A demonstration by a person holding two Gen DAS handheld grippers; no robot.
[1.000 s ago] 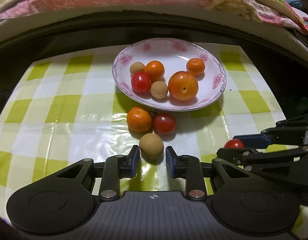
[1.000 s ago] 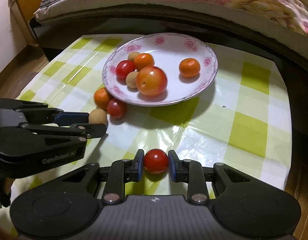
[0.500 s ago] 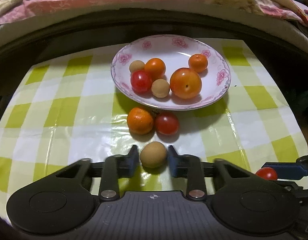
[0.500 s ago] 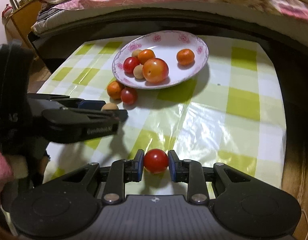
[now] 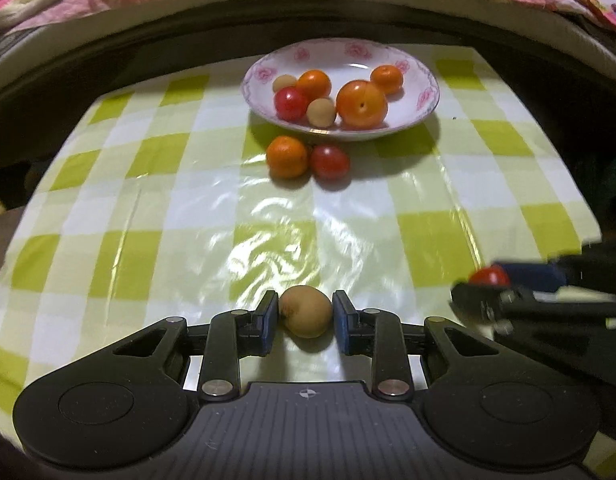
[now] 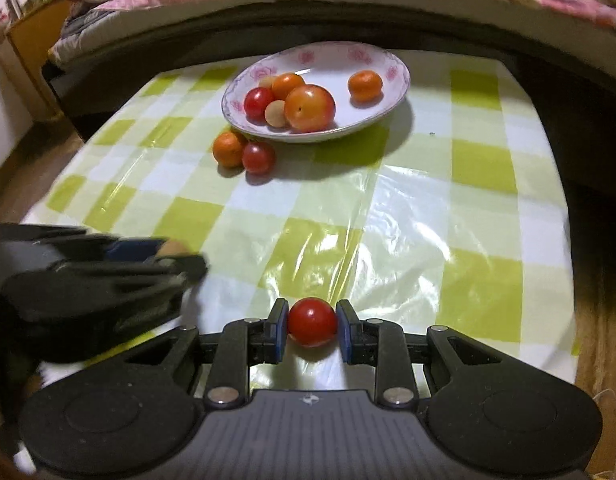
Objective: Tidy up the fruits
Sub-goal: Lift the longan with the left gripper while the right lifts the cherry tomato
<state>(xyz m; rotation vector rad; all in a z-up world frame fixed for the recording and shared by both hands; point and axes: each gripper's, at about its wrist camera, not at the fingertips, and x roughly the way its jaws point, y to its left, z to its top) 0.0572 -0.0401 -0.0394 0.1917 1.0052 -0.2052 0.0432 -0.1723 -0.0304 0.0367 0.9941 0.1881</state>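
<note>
Though blurred, left gripper (image 6: 180, 258) half-hidden.

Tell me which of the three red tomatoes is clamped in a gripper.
The tomato between the right gripper's fingers. The other two are free: one lies in the plate, one on the tablecloth beside an orange.

The left gripper (image 5: 305, 317) fills the bottom of its own view, angled steeply downward, its blue-padded fingers (image 5: 268, 316) pressed on either side of a small round tan fruit (image 5: 305, 311). The right gripper (image 6: 311, 322) sits likewise at the bottom centre of its view, pads clamped on a small round red tomato (image 6: 312, 321). Each gripper shows blurred at the lower side edge of the other's frame.
</note>
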